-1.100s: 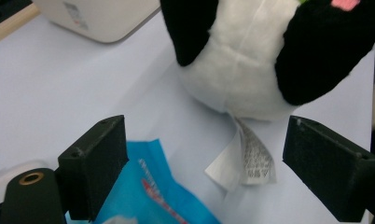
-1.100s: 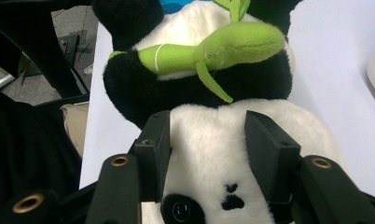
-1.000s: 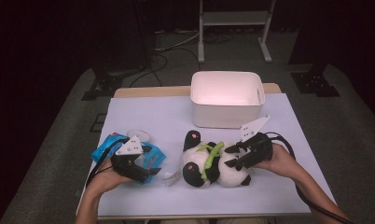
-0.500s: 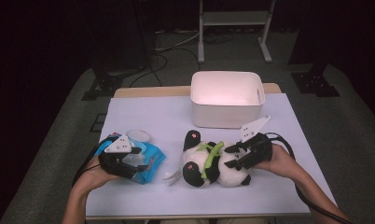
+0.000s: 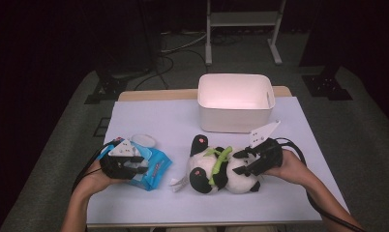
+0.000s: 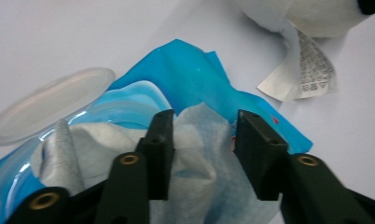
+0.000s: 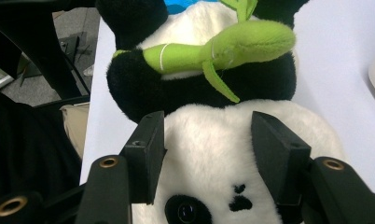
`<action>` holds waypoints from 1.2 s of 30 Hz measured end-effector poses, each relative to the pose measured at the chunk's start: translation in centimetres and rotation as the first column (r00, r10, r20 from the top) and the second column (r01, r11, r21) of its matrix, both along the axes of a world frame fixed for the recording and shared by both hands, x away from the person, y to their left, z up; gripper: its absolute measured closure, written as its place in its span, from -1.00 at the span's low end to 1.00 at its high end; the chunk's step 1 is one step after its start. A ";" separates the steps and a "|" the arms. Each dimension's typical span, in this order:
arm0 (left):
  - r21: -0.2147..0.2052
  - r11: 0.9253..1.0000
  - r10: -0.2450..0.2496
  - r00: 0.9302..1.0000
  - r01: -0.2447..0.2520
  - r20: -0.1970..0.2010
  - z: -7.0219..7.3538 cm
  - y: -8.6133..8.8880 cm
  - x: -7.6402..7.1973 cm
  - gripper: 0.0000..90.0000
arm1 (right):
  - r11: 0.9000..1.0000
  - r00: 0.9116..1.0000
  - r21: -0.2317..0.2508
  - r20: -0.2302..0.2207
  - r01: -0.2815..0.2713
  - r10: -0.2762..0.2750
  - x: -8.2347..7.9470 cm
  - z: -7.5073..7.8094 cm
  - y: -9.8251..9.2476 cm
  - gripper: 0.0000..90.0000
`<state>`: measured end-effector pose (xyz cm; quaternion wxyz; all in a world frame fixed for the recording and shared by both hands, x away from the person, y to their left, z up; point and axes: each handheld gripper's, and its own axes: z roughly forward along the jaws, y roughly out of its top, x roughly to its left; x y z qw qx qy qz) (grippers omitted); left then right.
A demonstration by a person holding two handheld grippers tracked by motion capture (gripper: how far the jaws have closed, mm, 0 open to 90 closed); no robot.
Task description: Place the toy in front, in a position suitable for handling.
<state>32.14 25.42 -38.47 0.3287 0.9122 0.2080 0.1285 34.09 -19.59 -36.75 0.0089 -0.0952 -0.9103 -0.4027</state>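
Observation:
A blue wet-wipe pack [image 5: 156,166] lies at the front left, its round clear lid [image 6: 50,102] flipped open. A white wipe [image 6: 195,154] stands up out of it. My left gripper [image 5: 137,166] is over the pack; its jaws have just been closing, with the wipe loosely between them [image 6: 204,119]. A black-and-white panda plush [image 5: 216,176] holding green bamboo [image 7: 223,44] lies on the table at the front centre. My right gripper [image 5: 239,163] comes in from the right, its jaws sunk into the fur of the white head [image 7: 209,154]; they have just eased wider.
A white bin [image 5: 233,118] stands behind the panda, near the table's far edge. The panda's paper label [image 6: 307,65] lies on the light tablecloth [image 5: 154,116] between plush and pack. Dark floor with cables and stands surrounds the table.
The left hand has shifted a little left over the pack and its jaws have narrowed around the wipe. The right hand and the panda have stayed put.

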 end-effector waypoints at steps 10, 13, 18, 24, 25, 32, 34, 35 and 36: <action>0.064 0.998 -0.011 0.997 0.006 0.073 0.2 -0.2 0.1 0.90 | 1.000 1.000 0.002 0.000 0.001 -0.001 0.1 0.0 0.0 -0.05; 0.062 0.998 -0.023 0.998 0.020 0.063 0.3 -0.3 0.1 0.96 | 1.000 1.000 0.002 -0.001 -0.001 0.001 0.1 0.0 0.0 -0.06; 0.051 0.997 -0.053 0.998 0.051 0.045 0.3 -0.7 0.1 0.96 | 1.000 1.000 0.000 0.000 -0.003 0.003 0.1 0.0 0.0 -0.07; 0.008 0.997 -0.071 0.997 0.071 0.029 0.8 -1.1 0.0 0.97 | 1.000 1.000 0.002 0.000 -0.003 0.003 0.0 0.0 0.0 -0.08; 0.007 0.997 -0.077 0.997 0.077 0.029 0.9 -1.2 0.0 0.97 | 1.000 1.000 0.002 0.000 -0.003 0.003 0.0 0.0 0.0 -0.08; -0.032 0.993 -0.114 0.993 0.114 0.016 1.6 -2.3 0.1 0.98 | 1.000 1.000 0.004 0.001 -0.003 0.003 0.0 -0.1 0.0 -0.09; -0.047 0.991 -0.126 0.992 0.127 0.017 2.0 -2.6 0.2 0.98 | 1.000 1.000 0.001 0.003 -0.001 0.001 -0.1 0.0 0.0 -0.09; -0.052 0.990 -0.130 0.991 0.131 0.019 2.1 -2.8 0.2 0.97 | 1.000 1.000 0.000 0.007 -0.003 0.003 -0.1 -0.1 0.0 -0.09; -0.056 0.990 -0.130 0.991 0.131 0.018 2.3 -3.0 0.2 0.97 | 1.000 1.000 0.000 0.006 -0.001 0.001 -0.1 -0.1 0.0 -0.09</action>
